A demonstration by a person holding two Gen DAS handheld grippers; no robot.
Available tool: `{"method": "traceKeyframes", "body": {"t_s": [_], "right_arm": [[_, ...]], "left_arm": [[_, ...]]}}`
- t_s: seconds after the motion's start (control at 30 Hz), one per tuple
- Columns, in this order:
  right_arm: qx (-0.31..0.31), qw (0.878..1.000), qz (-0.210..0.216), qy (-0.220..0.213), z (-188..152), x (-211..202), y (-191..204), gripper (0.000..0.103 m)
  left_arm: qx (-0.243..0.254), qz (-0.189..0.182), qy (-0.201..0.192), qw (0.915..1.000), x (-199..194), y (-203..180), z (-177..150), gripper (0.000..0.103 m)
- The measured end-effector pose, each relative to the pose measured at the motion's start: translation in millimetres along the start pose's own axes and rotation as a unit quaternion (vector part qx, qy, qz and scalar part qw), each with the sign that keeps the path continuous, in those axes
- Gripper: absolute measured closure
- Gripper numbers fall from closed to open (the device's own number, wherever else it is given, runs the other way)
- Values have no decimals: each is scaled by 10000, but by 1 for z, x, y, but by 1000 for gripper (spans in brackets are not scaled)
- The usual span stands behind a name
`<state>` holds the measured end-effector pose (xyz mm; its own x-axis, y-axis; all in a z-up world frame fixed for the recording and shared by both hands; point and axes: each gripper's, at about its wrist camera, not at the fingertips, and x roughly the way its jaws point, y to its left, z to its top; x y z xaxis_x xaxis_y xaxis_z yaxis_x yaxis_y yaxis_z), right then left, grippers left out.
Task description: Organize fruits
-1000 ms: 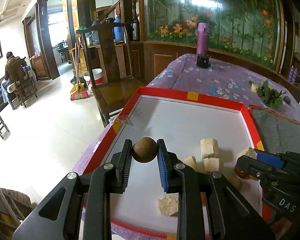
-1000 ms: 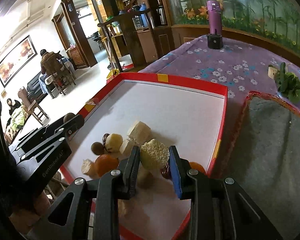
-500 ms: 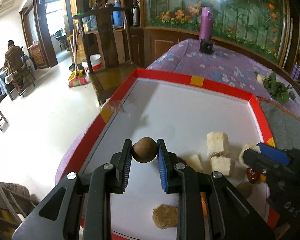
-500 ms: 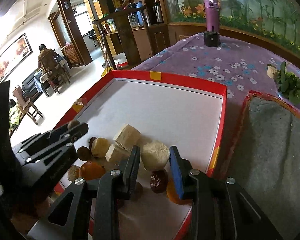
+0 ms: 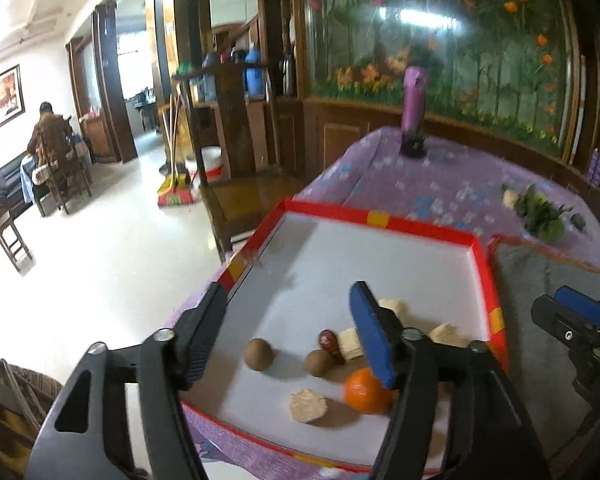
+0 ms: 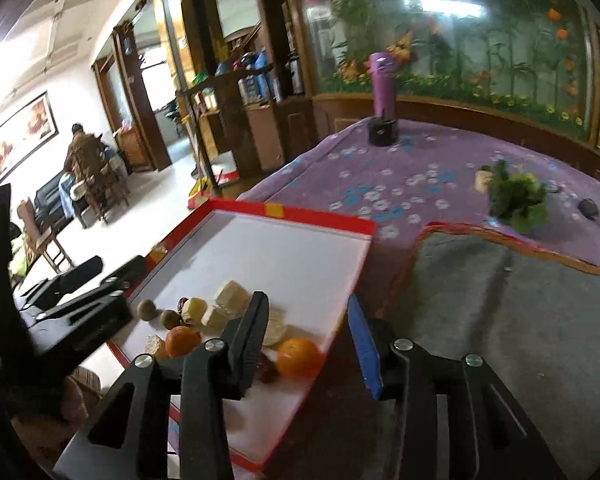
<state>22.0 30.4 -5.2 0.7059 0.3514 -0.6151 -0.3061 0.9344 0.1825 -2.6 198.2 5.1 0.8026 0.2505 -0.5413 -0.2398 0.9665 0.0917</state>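
Both tools are wide open and hold nothing. In the left wrist view the left hand-held gripper (image 5: 288, 328) stands over the lower centre of the frame, above the red-edged tray (image 5: 380, 219). Between its fingers lie two brown round fruits (image 5: 259, 354), a dark red date (image 5: 327, 339), an orange (image 5: 365, 390) and pale cut pieces (image 5: 308, 400), all on the white tray floor. In the right wrist view the right hand-held gripper (image 6: 308, 320) is at the lower centre, over the tray's right edge, with a second orange (image 6: 299, 357) just below its left finger. The tray rests on a surface with a purple flowered cloth (image 6: 400, 172).
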Motion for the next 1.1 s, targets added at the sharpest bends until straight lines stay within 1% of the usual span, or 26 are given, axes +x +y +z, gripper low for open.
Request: {"method": "traceKeyframes", "body": {"t_s": [0.03, 0.1, 0.2, 0.23, 0.3, 0.33, 0.43, 0.53, 0.6, 0.63, 0.7, 0.77, 0.83, 0.93, 1.0, 1.1], "right_arm": [[40, 10000, -51, -68, 0, -7, -5, 58], [171, 9996, -138, -199, -1, -23, -18, 52], [317, 9985, -250, -378, -3, -49, -35, 52], [341, 9978, -322, -470, -3, -60, -40, 52], [359, 9969, -394, -577, -5, -75, -46, 51], [344, 9963, -435, -661, -6, -88, -49, 50], [321, 9938, -564, -903, -10, -118, -56, 45], [356, 9905, -565, -1201, -14, -156, -62, 41], [423, 9875, -501, -1431, -18, -180, -66, 35], [421, 9856, -477, -1568, -20, -192, -68, 33], [311, 9792, -553, -1927, -26, -215, -68, 26], [160, 9728, -654, -2216, -30, -233, -63, 20], [34, 9683, -621, -2418, -34, -247, -59, 19], [-73, 9599, -542, -2749, -44, -263, -54, 13], [-72, 9598, -495, -2761, -50, -267, -53, 9], [112, 9641, -257, -2642, -59, -274, -60, 8]], "left_arm": [[14, -42, -107, 9999, -9, -3, 1, 26], [43, -169, -301, 9994, -25, -8, 4, 23], [174, -421, -518, 9976, -50, -18, 9, 21], [183, -499, -561, 9970, -58, -20, 10, 20], [152, -678, -660, 9954, -72, -23, 15, 20], [149, -733, -709, 9947, -79, -24, 16, 20], [107, -833, -854, 9928, -103, -26, 21, 18], [-47, -889, -938, 9916, -120, -30, 25, 16], [-220, -880, -900, 9918, -129, -31, 29, 16], [-284, -948, -866, 9913, -134, -32, 30, 16], [-288, -1046, -837, 9906, -143, -34, 31, 16], [-233, -940, -868, 9915, -154, -36, 30, 16], [-163, -764, -1013, 9918, -163, -39, 28, 16], [-33, -431, -1215, 9917, -177, -41, 24, 16], [11, -371, -1194, 9921, -180, -43, 19, 16], [88, -354, -1163, 9925, -183, -47, 12, 16]]}}
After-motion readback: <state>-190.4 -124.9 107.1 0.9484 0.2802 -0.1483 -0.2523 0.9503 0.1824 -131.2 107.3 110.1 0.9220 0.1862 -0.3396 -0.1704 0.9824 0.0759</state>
